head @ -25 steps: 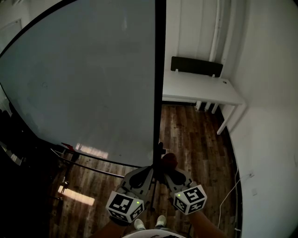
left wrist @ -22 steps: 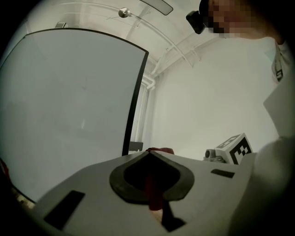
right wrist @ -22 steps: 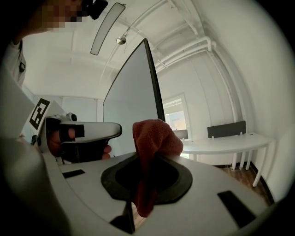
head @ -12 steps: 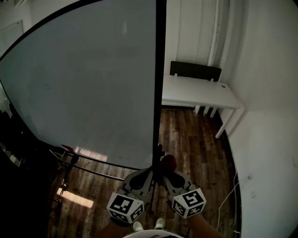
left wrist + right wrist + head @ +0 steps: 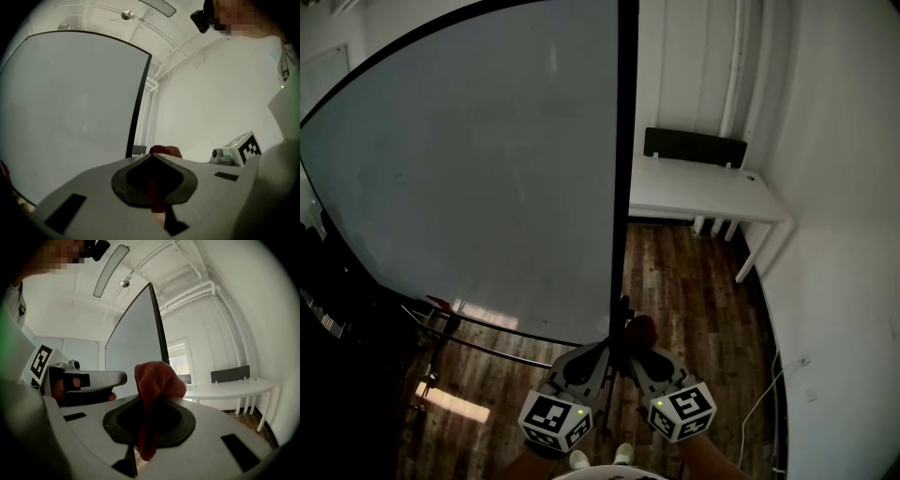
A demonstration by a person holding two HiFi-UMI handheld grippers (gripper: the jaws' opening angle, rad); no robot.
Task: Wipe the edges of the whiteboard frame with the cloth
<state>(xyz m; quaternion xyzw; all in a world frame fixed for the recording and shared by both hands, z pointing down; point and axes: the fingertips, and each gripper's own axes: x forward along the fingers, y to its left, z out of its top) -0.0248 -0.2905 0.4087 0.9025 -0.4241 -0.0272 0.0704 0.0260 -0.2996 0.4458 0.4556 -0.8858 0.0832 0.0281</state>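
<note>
The whiteboard (image 5: pixel 478 169) has a thin black frame; its right vertical edge (image 5: pixel 622 187) runs down toward my grippers. A red cloth (image 5: pixel 640 327) bunches at the lower end of that edge. My left gripper (image 5: pixel 607 345) and right gripper (image 5: pixel 631 346) meet tip to tip there, both shut on the cloth. In the right gripper view the cloth (image 5: pixel 157 378) rises from the shut jaws, with the frame edge (image 5: pixel 158 324) behind it. In the left gripper view a red strip sits between the jaws and the cloth (image 5: pixel 165 151) shows past the tips, beside the frame (image 5: pixel 138 103).
A white desk (image 5: pixel 703 192) with a dark panel (image 5: pixel 694 141) stands against the wall right of the board. The board's stand bars (image 5: pixel 487 330) cross the wood floor at lower left. A white wall (image 5: pixel 844 234) closes the right side, with a cable (image 5: pixel 759 394) along its foot.
Both grippers and the cloth stay at the lower end of the frame's right edge; they have shifted only slightly in the view.
</note>
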